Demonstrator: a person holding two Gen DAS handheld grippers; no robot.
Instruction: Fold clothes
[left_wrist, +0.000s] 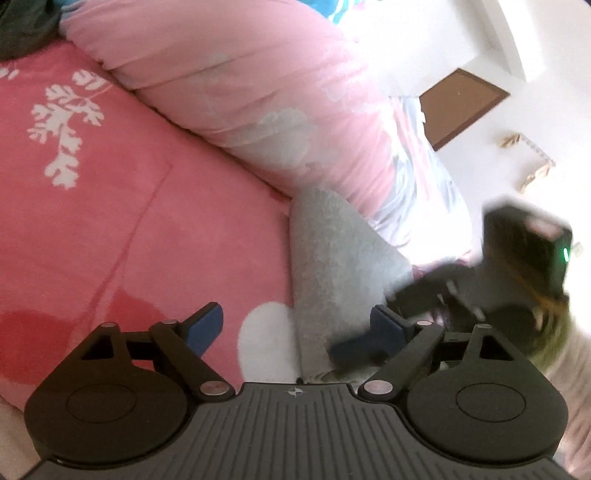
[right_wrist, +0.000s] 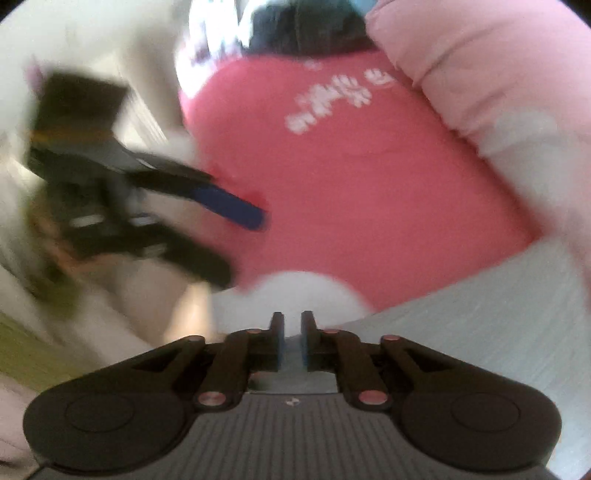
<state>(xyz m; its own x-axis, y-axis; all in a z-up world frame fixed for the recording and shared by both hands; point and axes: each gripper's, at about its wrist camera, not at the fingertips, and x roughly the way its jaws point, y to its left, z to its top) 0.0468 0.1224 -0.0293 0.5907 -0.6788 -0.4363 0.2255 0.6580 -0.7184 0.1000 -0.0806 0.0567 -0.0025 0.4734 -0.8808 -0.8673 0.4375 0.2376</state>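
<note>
Grey garment just right of my left hand-held gripper, on the bed.

Left hand-held gripper (left_wrist: 295, 328) fingers wide apart, empty. Grey garment (left_wrist: 332, 258) lies on the red bedsheet (left_wrist: 110, 221), long axis running away from me toward the pink duvet (left_wrist: 240, 74). Right hand-held gripper (right_wrist: 291, 339) nearly together, a pale strip between its pads; I cannot tell if that is cloth. It sits at the garment's right edge, blurred, so both are near.

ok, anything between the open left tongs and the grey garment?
Nothing visible. The left tongs are open right over the grey garment on the pink bedsheet. The right tongs are already at its edge, beside the left ones, not between.
</note>
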